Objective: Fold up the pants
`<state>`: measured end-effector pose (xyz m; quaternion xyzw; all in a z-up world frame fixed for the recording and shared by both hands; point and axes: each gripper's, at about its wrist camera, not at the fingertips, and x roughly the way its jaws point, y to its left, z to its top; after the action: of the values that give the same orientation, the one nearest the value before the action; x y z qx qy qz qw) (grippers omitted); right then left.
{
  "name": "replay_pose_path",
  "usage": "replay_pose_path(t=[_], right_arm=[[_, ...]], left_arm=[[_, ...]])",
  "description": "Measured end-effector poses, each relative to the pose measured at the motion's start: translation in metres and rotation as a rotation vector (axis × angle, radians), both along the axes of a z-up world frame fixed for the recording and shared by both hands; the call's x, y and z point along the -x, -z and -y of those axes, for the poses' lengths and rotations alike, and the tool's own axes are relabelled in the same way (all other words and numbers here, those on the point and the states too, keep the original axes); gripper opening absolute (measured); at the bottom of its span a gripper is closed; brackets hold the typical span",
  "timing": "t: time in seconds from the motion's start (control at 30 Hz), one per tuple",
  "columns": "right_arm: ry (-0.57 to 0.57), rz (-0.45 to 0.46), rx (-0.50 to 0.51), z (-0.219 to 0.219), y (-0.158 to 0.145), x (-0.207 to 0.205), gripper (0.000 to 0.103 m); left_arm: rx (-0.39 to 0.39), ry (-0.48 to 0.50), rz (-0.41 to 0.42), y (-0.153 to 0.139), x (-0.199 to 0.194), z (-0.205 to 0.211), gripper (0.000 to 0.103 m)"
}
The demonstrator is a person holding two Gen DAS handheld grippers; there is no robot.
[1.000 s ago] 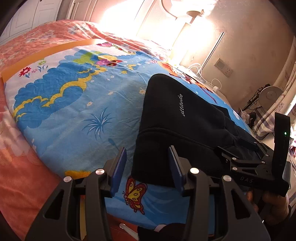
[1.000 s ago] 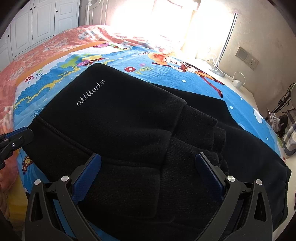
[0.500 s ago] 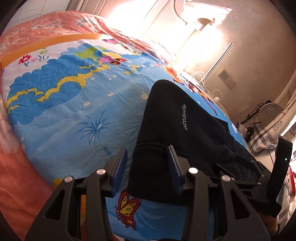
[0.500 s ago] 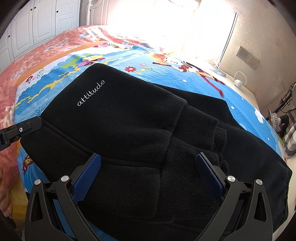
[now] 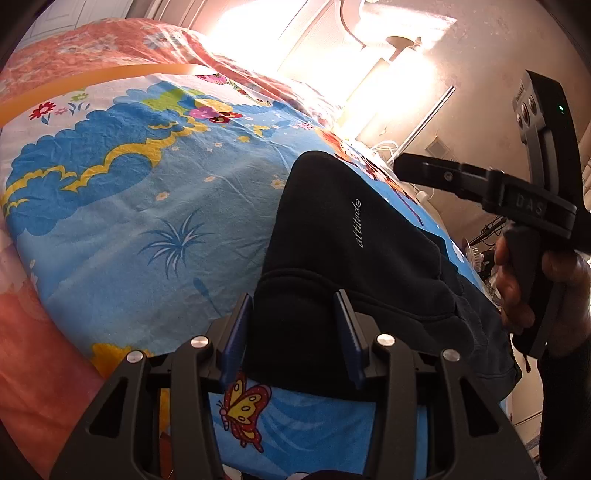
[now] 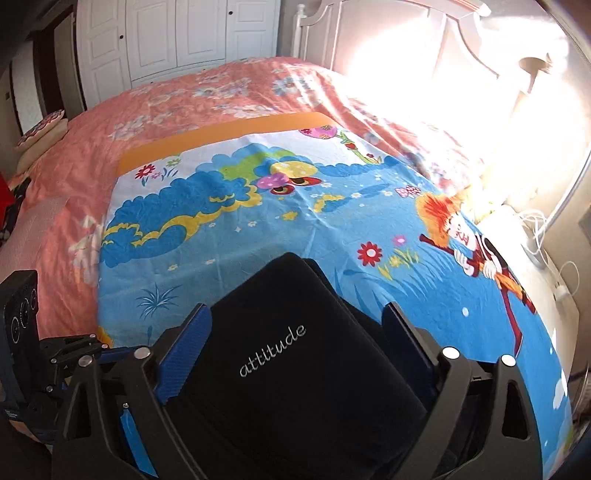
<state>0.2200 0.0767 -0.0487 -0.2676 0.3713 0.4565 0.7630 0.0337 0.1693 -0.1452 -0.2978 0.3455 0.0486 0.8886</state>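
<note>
Black pants (image 5: 351, 251) with white "attitude" lettering lie folded on a blue cartoon sheet (image 5: 147, 206) on the bed; they also show in the right wrist view (image 6: 295, 354). My left gripper (image 5: 293, 325) is open, its blue pads astride the near waistband corner at the sheet's edge. My right gripper (image 6: 295, 336) is open and raised above the pants, fingers wide either side of the lettering. The right gripper's body (image 5: 517, 195) shows held in a hand at the right of the left wrist view.
An orange floral bedspread (image 6: 203, 99) lies under the sheet. A white headboard (image 6: 388, 44) and a lamp (image 6: 532, 66) stand at the far right. White wardrobe doors (image 6: 177, 33) are behind. Cables and a wall socket (image 5: 437, 147) are by the bedside.
My right gripper has lifted up off the pants and moved toward the far end, so it now looks over the bed. My left gripper has edged forward around the waistband corner.
</note>
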Motion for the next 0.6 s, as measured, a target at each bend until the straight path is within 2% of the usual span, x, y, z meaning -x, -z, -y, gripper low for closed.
replay_pose_path(t=[0.03,0.1,0.17,0.23,0.27,0.37,0.5,0.6], right_arm=[[-0.028,-0.02,0.025,-0.012,0.003,-0.007,0.067],[-0.067,-0.066,0.069,-0.033,0.013,-0.02,0.067],[-0.091,-0.074,0.11,-0.049,0.026,-0.027,0.067],[-0.105,-0.095,0.148,-0.059,0.039,-0.031,0.048],[-0.109,-0.125,0.16,-0.061,0.045,-0.032,0.033],[-0.103,-0.133,0.173,-0.062,0.052,-0.034,0.023],[-0.025,-0.168,0.13,-0.056,0.047,-0.05,0.008],[-0.006,-0.16,0.131,-0.056,0.051,-0.051,0.007]], left_arm=[[-0.003,-0.001,0.001,0.0,0.0,0.001,0.045],[-0.005,-0.004,0.002,-0.001,0.001,0.001,0.045],[0.001,-0.003,0.005,-0.001,0.002,0.001,0.045],[0.005,0.0,0.008,-0.001,0.003,0.0,0.045],[0.006,0.002,0.011,-0.001,0.004,0.0,0.045],[0.01,0.005,0.019,-0.001,0.006,-0.001,0.045],[0.024,-0.001,0.039,-0.004,0.009,-0.003,0.046],[0.027,0.0,0.047,-0.005,0.012,-0.003,0.05]])
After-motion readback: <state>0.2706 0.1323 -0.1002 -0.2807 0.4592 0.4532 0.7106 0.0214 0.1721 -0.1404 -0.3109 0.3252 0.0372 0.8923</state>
